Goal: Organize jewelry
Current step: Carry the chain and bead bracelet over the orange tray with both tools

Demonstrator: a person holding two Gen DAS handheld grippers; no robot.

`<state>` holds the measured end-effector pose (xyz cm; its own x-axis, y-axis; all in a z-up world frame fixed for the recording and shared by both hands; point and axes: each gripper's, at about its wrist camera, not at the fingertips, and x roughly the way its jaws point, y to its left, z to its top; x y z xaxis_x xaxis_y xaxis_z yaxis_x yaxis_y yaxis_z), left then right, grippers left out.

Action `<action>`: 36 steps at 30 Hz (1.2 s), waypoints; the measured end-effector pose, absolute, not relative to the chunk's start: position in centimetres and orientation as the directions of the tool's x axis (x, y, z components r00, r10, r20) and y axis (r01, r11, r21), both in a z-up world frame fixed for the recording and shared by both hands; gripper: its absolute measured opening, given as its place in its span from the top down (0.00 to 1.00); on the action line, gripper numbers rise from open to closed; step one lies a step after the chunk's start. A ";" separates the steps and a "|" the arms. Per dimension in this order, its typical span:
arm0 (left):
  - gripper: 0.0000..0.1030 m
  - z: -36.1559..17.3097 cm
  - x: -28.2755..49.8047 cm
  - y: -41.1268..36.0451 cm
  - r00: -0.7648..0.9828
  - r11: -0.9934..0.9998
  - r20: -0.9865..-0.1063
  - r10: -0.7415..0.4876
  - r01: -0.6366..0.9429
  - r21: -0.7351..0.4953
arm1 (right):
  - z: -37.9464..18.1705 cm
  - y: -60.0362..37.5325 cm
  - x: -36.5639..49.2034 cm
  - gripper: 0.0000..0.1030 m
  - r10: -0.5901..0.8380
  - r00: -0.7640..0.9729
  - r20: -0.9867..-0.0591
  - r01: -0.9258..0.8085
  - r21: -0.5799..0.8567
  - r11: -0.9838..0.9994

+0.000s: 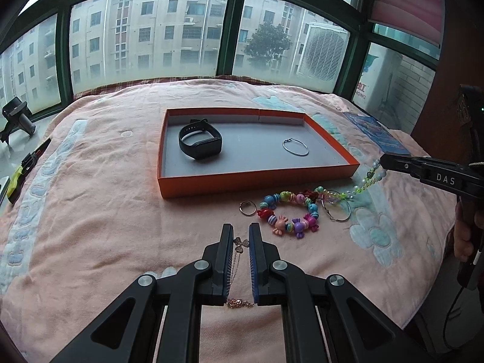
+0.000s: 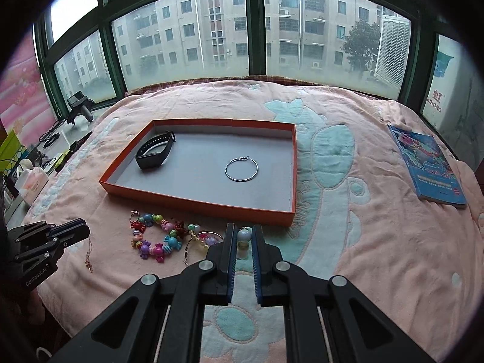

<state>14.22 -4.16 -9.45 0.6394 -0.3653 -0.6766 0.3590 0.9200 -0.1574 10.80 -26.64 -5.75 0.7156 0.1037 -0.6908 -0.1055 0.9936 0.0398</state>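
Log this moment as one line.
left tool: closing around gold chain | right tool: shut on beaded strand | tray: watch, silver hoop | candy bracelet: on blanket

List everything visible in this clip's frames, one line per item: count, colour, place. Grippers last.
tray: 1, orange walls, grey floor, mid-blanket.
smartwatch: 1, black, tray's far-left corner.
hoop: 1, silver, on the tray floor.
candy-bead bracelet: 1, multicolour, on the blanket in front of the tray.
small ring: 1, metallic, left of that bracelet.
large hoop: 1, silver, right of that bracelet.
bead strand: 1, green and pale, one end in the right gripper.
chain necklace: 1, rose-gold, between the left fingers.
book: 1, blue, right of the tray.
blanket: 1, pink with teal pattern.
left gripper: 1, black.
right gripper: 1, black.
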 end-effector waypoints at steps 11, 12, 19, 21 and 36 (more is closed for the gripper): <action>0.90 -4.1 13.5 -3.1 0.704 0.917 -0.599 -0.382 0.369 -0.151 | 0.6 -25.5 9.7 0.88 0.135 0.817 -0.560 -0.149 0.021 0.989; 0.90 -3.3 13.4 -3.1 0.709 0.916 -0.591 -0.385 0.372 -0.151 | 1.0 -25.5 9.7 0.88 0.139 0.823 -0.550 -0.151 0.023 0.988; 0.90 1.8 14.9 -3.5 0.712 0.884 -0.528 -0.462 0.420 -0.206 | 3.2 -25.3 10.2 0.88 0.168 0.852 -0.496 -0.176 0.032 0.984; 0.90 3.2 16.0 -3.5 0.708 0.870 -0.509 -0.490 0.431 -0.238 | 3.7 -25.1 10.7 0.88 0.170 0.858 -0.484 -0.179 0.027 0.983; 0.90 7.4 24.7 -6.8 0.752 0.876 -0.450 -0.481 0.427 -0.224 | 2.8 -25.9 16.3 0.88 0.161 0.863 -0.479 -0.153 0.058 0.987</action>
